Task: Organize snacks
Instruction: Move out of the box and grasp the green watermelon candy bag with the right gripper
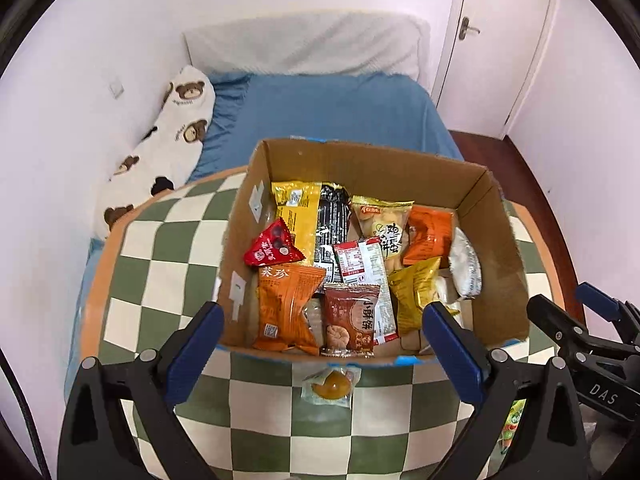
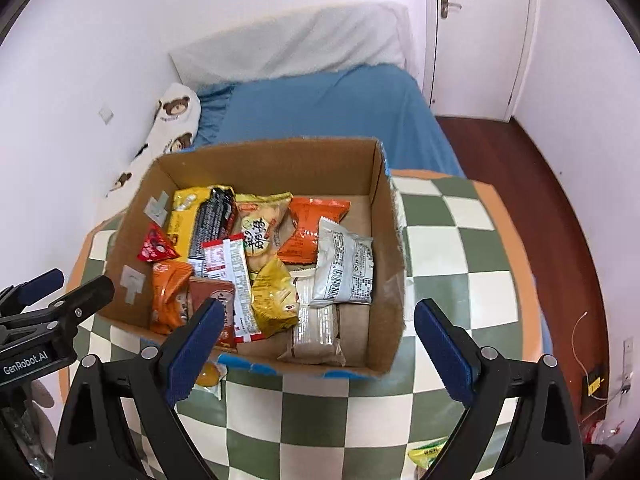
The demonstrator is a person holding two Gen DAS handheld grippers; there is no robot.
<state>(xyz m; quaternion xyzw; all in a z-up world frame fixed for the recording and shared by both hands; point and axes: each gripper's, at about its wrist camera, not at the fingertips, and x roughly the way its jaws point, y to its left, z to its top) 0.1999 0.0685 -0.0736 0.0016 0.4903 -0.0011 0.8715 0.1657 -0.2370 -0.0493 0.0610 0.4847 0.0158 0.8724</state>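
1. Left wrist view: the left claw (image 1: 322, 344) hangs nearest, spread wide and holding nothing; between its blue pads a clear-wrapped yellow sweet (image 1: 331, 388) lies on the checkered counter (image 1: 168, 240), just outside the cardboard box (image 1: 504, 264); snack packets fill the box, an orange packet (image 1: 286, 308) at its near left.
2. Right wrist view: the right claw (image 2: 318, 344) gapes wide and empty; a white packet (image 2: 344, 268) rests inside the box's right half; a blue bed (image 2: 328, 112) lies beyond.

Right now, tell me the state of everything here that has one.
Cardboard box: open, partly filled with snack packets.
Clear-wrapped yellow snack: outside the box, on the checkered mat.
Left tool: open, empty.
Right tool: open, empty.
Door: closed.
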